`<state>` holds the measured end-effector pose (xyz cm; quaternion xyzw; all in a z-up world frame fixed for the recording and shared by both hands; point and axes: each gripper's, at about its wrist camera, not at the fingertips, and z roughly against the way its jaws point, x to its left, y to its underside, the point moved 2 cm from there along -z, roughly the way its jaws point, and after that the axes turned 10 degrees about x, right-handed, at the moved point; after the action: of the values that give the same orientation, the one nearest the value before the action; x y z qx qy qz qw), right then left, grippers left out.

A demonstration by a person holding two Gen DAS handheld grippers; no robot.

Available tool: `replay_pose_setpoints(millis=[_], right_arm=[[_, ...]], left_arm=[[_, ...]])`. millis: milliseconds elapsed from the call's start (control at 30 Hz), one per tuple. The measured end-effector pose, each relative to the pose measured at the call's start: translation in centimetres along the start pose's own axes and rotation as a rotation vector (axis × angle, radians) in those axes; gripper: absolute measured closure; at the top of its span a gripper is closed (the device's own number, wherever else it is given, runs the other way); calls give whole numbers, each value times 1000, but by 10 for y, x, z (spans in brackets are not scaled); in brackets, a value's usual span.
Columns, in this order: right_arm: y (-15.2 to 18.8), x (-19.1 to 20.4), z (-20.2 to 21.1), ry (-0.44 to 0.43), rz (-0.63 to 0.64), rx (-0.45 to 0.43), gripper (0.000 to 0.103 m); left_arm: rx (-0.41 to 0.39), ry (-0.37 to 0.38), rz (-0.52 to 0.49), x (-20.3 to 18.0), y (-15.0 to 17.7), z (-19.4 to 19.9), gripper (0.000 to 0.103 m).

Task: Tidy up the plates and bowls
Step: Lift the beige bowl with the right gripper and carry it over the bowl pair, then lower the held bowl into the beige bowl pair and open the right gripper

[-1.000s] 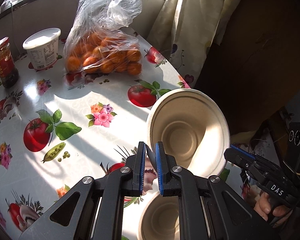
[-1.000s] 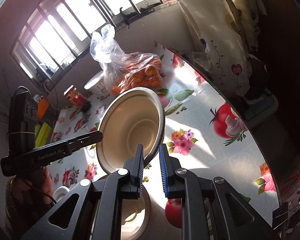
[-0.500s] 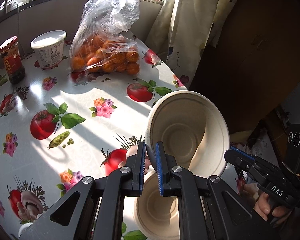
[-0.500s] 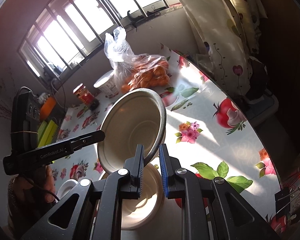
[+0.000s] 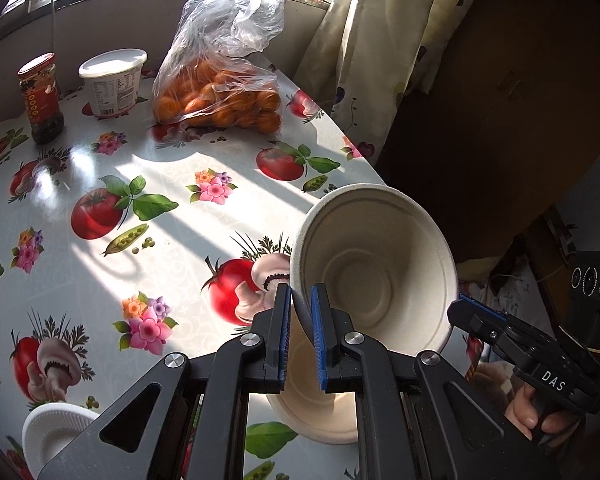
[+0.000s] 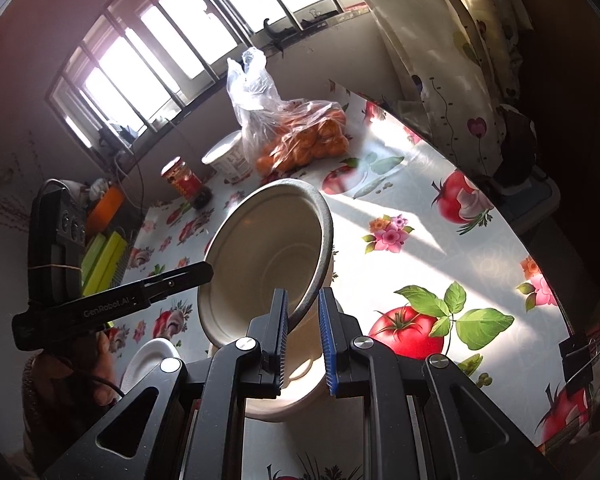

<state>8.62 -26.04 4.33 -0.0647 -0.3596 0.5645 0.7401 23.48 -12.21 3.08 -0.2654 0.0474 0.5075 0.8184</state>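
My left gripper is clamped on the rim of the tilted bowl, the near-left edge of that rim pinched between its blue pads, so the bowl hangs just ahead of my fingers with its opening turned back toward me. My right gripper meets the same bowl from the other side: the rim runs between its pads, but a gap shows beside the right pad, so I cannot tell whether it truly bites. Directly under the tilted bowl a second bowl sits upright on the table, and the tilted one appears to lean down against its edge. A small white plate lies on the table well to the left of the tilted bowl, close to me. Beyond the tilted bowl, near the window, stand a bag of oranges, a white tub and a red-lidded jar.
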Motion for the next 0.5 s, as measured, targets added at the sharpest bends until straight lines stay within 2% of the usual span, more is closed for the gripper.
replay_pose_setpoints(millis=[500], right_arm=[[26,-1,-2,-13,-21,26,87]], left_arm=[[0,6,24,1,29,3,92]])
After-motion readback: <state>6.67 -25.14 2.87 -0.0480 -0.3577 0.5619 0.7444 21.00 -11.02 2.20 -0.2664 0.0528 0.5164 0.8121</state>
